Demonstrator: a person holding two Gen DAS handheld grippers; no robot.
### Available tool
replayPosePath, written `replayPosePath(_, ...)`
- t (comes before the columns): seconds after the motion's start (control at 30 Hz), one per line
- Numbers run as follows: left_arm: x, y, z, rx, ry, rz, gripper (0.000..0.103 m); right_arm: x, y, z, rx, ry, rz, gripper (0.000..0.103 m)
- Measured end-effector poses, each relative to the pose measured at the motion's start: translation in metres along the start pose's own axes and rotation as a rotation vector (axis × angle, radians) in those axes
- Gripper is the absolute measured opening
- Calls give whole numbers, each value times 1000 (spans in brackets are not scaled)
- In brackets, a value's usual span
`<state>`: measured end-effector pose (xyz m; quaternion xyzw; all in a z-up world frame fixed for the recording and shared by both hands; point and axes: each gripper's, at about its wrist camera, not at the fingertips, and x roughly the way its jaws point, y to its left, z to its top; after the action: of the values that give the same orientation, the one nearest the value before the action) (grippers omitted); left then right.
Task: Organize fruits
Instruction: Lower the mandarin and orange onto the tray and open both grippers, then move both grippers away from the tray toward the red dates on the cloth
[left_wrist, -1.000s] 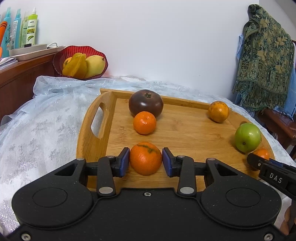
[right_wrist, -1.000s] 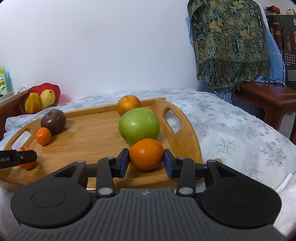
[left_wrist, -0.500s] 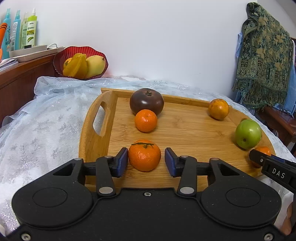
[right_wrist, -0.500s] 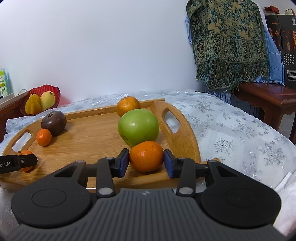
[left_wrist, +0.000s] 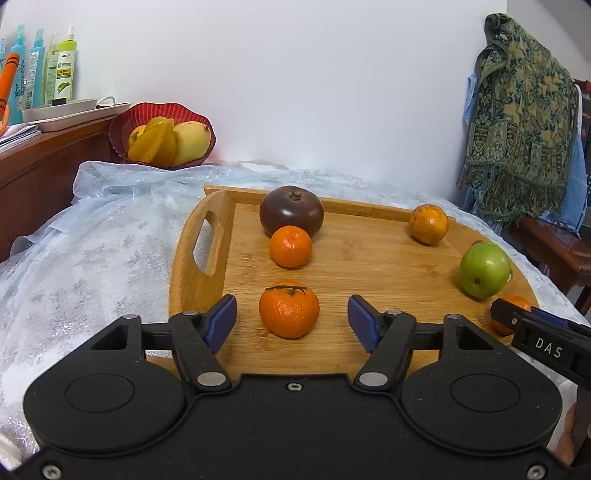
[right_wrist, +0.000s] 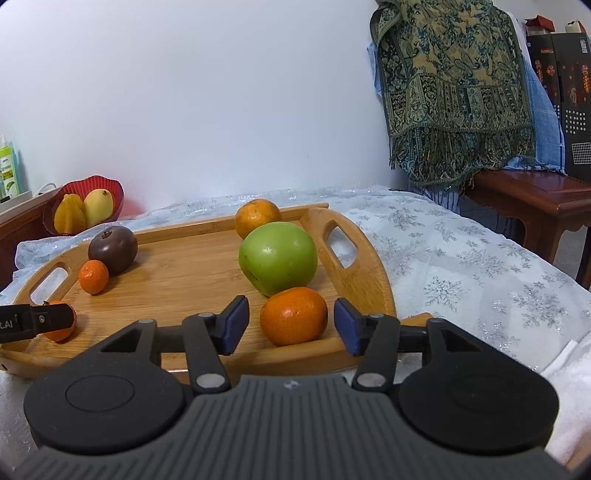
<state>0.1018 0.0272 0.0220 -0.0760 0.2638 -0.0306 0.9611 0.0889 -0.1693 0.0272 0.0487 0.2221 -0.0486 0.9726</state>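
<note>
A wooden tray (left_wrist: 369, 266) holds several fruits. My left gripper (left_wrist: 291, 323) is open, its pads clear of a mandarin (left_wrist: 289, 309) resting on the tray between them. Behind it lie a smaller mandarin (left_wrist: 290, 246), a dark purple fruit (left_wrist: 291, 210), a yellow-orange citrus (left_wrist: 428, 223) and a green apple (left_wrist: 484, 270). My right gripper (right_wrist: 291, 325) is open around another mandarin (right_wrist: 294, 316) that sits on the tray (right_wrist: 184, 258) against the green apple (right_wrist: 277, 257), with gaps on both sides.
A red bowl (left_wrist: 162, 136) with yellow fruit stands at the back left on a wooden cabinet (left_wrist: 44, 158) with bottles. A snowflake cloth (right_wrist: 461, 266) covers the table. A patterned cloth (right_wrist: 454, 85) hangs over a wooden side table (right_wrist: 532, 195) at the right.
Both grippers have opened and let go of their mandarins, which now rest on the tray. The left gripper has drawn back a little.
</note>
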Motion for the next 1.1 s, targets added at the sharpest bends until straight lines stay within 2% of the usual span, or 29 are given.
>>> replayPosePath(0.27, -29, 1, -8, -7, -32, -31, 83, -19, 0, -6, -20, -32, 1, 79)
replayPosePath(0.43, -47, 1, -19, 7, -3, -50, 85, -38, 2, -14, -67, -34, 41, 83)
replayPosePath(0.7, -69, -1, -32, 64, 31, -21, 85, -66, 17, -24, -197, -53, 160, 86)
replayPosePath(0.9, -84, -3, -41, 96, 55, -41, 79, -79, 28, -35, -268, -9, 265, 87)
replayPosePath(1.1, -93, 1, -51, 69, 111, -65, 63, -90, 37, -45, -319, 13, 336, 87)
